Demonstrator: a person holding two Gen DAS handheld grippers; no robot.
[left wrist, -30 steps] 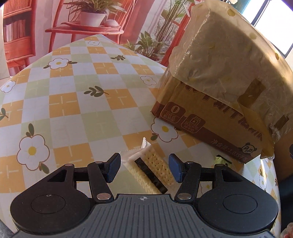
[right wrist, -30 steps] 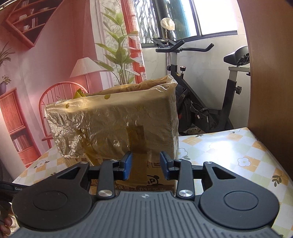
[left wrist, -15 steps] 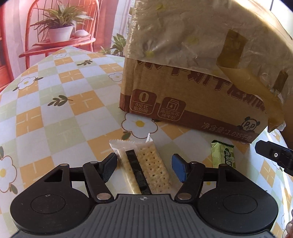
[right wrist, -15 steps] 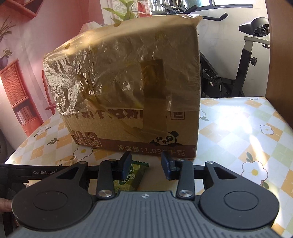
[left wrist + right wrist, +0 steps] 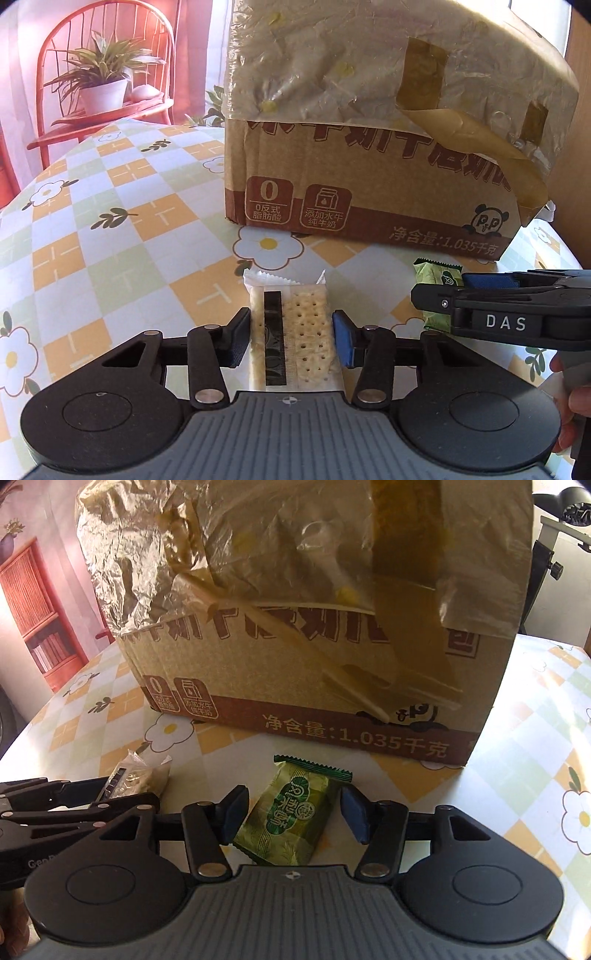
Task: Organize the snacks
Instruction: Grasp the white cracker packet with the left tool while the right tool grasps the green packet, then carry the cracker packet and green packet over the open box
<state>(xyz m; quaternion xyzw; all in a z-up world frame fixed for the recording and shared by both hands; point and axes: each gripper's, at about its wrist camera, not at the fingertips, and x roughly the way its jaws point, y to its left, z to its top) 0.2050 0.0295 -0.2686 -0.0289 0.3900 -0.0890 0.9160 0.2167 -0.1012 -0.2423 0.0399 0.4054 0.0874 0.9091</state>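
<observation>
The left tongs (image 5: 291,338) straddle a clear cracker packet (image 5: 291,332) lying on the checked desk (image 5: 110,240); their jaws have just been closing and now touch its sides. Behind stands a cardboard box (image 5: 369,192). The right tongs (image 5: 461,295) reach over a green snack packet (image 5: 436,288).

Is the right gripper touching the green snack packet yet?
Apart. The right wrist view shows tablecloth on both sides between the right gripper pads and the green snack packet.

crackers (image 5: 291,332) left of wafer (image 5: 291,816), box (image 5: 369,192) behind
</observation>
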